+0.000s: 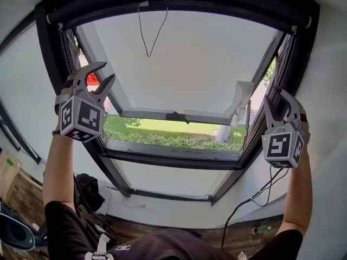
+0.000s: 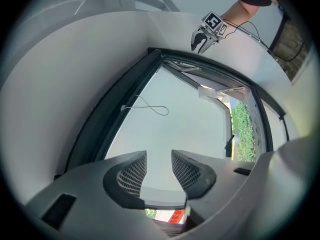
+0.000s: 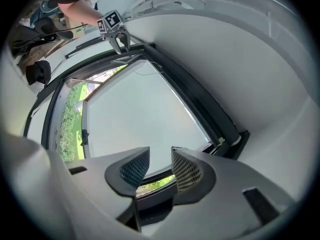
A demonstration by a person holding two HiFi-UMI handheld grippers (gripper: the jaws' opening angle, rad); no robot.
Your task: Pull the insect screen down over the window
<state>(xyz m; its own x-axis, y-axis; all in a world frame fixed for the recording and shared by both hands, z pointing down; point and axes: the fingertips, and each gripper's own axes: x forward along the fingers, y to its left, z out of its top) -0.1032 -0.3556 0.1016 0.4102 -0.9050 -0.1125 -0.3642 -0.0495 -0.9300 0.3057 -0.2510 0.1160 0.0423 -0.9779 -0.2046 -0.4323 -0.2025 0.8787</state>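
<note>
White walls surround a dark window frame (image 1: 173, 159), seen from below with both of the person's arms raised towards it. Inside the frame the glazed sash (image 1: 190, 64) is swung outward, and a strip of grass and hedge (image 1: 162, 134) shows under the sash's lower edge. The insect screen (image 1: 179, 5) sits rolled up in its dark cassette along the frame's top bar, not drawn over the opening. A thin pull cord (image 1: 147, 55) hangs from the cassette in a loop, left of the frame's middle.

The left tongs (image 1: 108, 70) are held up beside the frame's left upright. Their own view shows them parted (image 2: 159, 156), with only the pale sash glass between the ribbed pads and nothing gripped. The right tongs (image 1: 272, 93) are up beside the frame's right upright, likewise apart (image 3: 160, 151) and empty, a little less wide than the left. Neither touches the cord. Below the frame's lower right corner a black cable (image 1: 244, 205) trails down the wall to the wooden floor (image 1: 255, 234).
</note>
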